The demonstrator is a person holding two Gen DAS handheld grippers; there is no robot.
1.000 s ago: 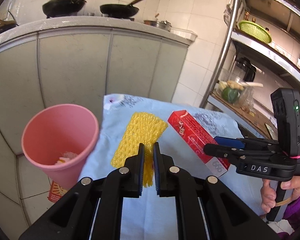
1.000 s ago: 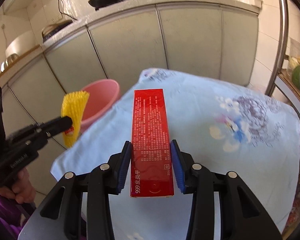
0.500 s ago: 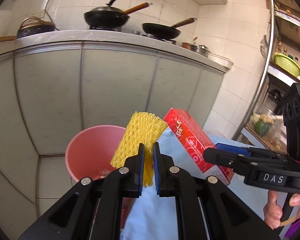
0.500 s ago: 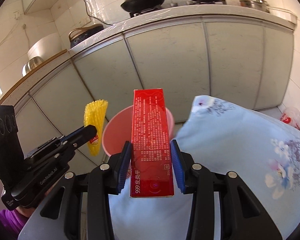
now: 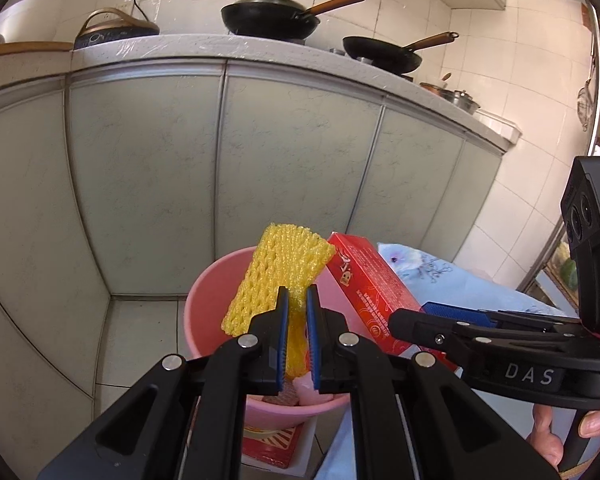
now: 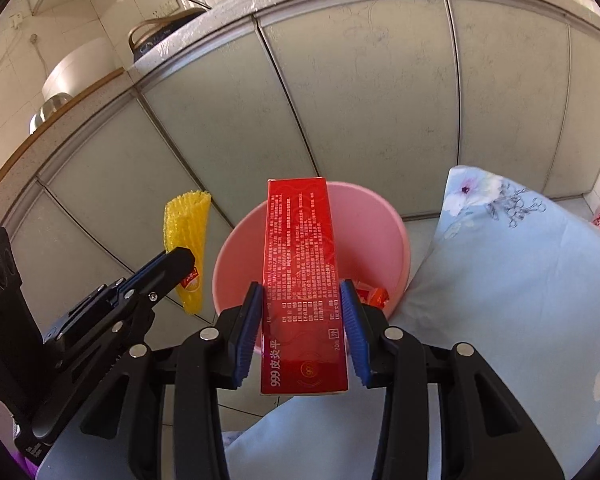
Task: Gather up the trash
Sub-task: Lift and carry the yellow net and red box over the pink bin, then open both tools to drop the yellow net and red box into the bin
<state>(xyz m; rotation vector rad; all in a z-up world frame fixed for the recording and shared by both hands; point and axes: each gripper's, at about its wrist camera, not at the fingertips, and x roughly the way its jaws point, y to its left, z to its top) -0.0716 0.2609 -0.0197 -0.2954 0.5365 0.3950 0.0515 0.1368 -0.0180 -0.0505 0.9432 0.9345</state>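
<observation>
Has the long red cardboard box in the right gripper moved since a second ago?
Yes. The red cardboard box, earlier over the flowered blue cloth, has travelled left off it and now hangs over the pink plastic bucket, clamped in the right gripper.

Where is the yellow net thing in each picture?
Left wrist view: the yellow foam net is in the middle, pinched in the left tool, in front of the pink bucket.
Right wrist view: the net is at the left, left of the red box.
Shared landmark: the pink bucket.
</observation>
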